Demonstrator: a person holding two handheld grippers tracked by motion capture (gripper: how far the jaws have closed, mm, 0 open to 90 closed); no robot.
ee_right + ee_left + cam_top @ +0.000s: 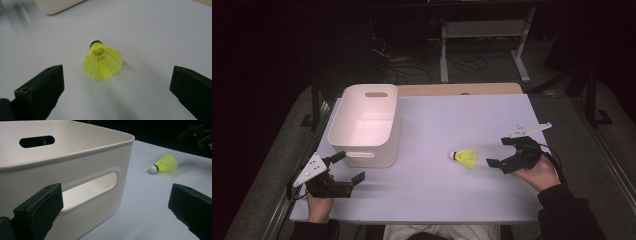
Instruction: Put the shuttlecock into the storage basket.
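A yellow shuttlecock (466,157) with a white cork tip lies on its side on the white table, right of centre. My right gripper (499,152) is open just to its right, jaws pointing at its skirt; in the right gripper view the shuttlecock (103,61) lies between and a little beyond the jaws, cork away from me. A white plastic bin (364,124) with handle slots stands at the left. My left gripper (348,166) is open near the bin's front wall (75,182), with the shuttlecock (165,163) farther off to the right.
The white table (437,195) has bare room in front and behind the shuttlecock. A wooden strip (462,89) runs along its far edge. Beyond stand a metal frame (482,40) and cables on a dark floor.
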